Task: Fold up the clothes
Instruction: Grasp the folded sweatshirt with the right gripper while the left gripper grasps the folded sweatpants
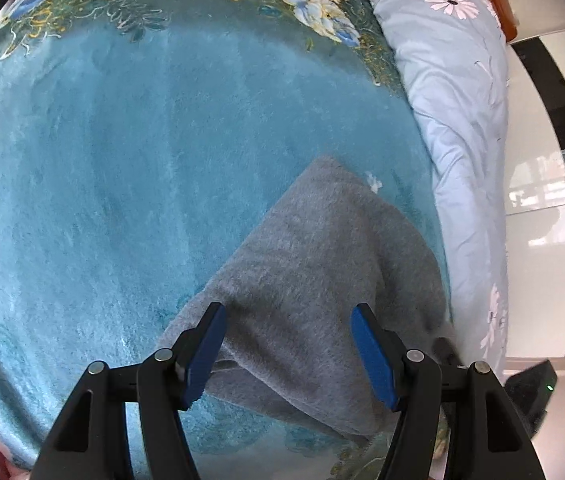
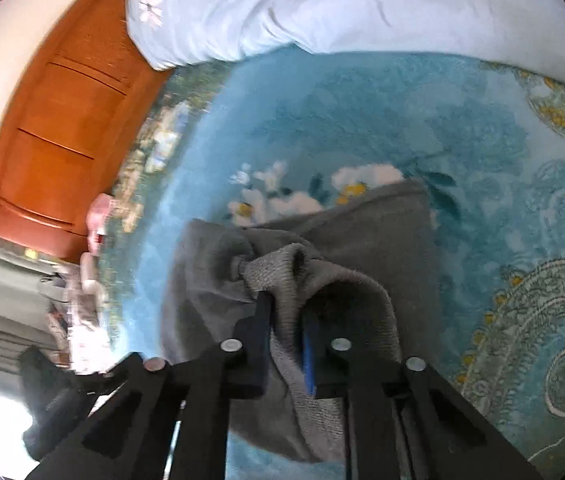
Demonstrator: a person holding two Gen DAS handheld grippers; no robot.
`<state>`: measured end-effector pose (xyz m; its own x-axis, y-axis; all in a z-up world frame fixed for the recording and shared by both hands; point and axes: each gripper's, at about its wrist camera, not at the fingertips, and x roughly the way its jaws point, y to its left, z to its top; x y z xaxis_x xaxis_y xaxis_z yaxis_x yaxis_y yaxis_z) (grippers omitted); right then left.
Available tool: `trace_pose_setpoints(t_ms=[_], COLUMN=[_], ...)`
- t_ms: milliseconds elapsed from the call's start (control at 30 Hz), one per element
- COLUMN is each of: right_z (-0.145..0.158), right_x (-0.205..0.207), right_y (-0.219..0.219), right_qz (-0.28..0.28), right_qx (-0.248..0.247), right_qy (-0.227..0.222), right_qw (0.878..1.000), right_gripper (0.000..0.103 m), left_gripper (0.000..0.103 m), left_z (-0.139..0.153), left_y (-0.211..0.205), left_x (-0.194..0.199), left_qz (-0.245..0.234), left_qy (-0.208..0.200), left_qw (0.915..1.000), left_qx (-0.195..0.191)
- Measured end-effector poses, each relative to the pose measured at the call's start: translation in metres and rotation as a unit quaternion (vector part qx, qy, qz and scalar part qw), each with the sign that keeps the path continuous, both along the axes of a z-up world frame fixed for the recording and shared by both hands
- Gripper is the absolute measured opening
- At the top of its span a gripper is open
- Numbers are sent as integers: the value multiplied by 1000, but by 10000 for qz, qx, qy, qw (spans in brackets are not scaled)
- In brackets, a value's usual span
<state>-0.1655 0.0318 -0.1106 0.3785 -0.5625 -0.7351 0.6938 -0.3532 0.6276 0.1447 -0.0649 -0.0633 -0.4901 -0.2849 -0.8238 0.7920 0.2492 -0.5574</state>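
Note:
A grey fleece garment lies bunched on the teal floral blanket that covers the bed. My left gripper hovers over the garment's near part with its blue pads wide apart; the cloth shows between them, and the pads do not press on it. In the right wrist view the same grey garment is drawn up into a fold, and my right gripper is shut on a ribbed edge of it, cloth bulging over the fingertips. A blue pad shows behind the pinched cloth.
A pale blue flowered duvet runs along the blanket's edge, seen again as the duvet at the top of the right wrist view. An orange wooden headboard stands at the left there. Pink and white clutter lies by the bed.

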Motion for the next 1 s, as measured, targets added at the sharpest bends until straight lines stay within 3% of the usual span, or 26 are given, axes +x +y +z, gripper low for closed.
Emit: trace_pose_setpoints(t_ms=[100,133,233,333,400,500,567,633,667,800,1000], right_z=[26,26,8,-43,-50,-41,-31,-25,-27,-70,-72], right_x=[-15,-19,-28,-36,-38,-37,-38,-40,-41,-43,-40], right_y=[17,18,17,14,18,19,22,31,35,46,47], right_qz=[-225,-305,-429,-619,-789,-650,-516,-480,-489,-462,-627], right_qx=[-607,-602,-230,623,529,426,288,235,272,816,558], right_qy=[-307,-281,-5,-155,-338,-323,-258,-24,83,-416,-609], right_qw=[9974,9973,9988,9960,9949,9965,9979,9986,9984,9947,9946], right_gripper=[11,11,11,12,13,18,28,61,64,66,68], left_gripper=[68,68,68,68,69,69,69,69,69,69,71], left_z=[-5,-5,-10,-13,-15,-20,-21,-21,-22,-39,-65], left_y=[-3,-1,-2,-1,-1,-8,-18,-29,-33,-52,-57], left_x=[-3,1,1,4,9,14,18,22,24,26,38], left_qz=[-50,-63,-84,-24,68,-52,-271,-433,-483,-742,-496], left_qy=[93,107,129,205,318,606,521,336,300,185,1057], left_qw=[9999,9998,9995,9993,9988,9968,9966,9967,9964,9935,9883], left_qx=[84,139,273,310,359,522,573,591,625,847,980])
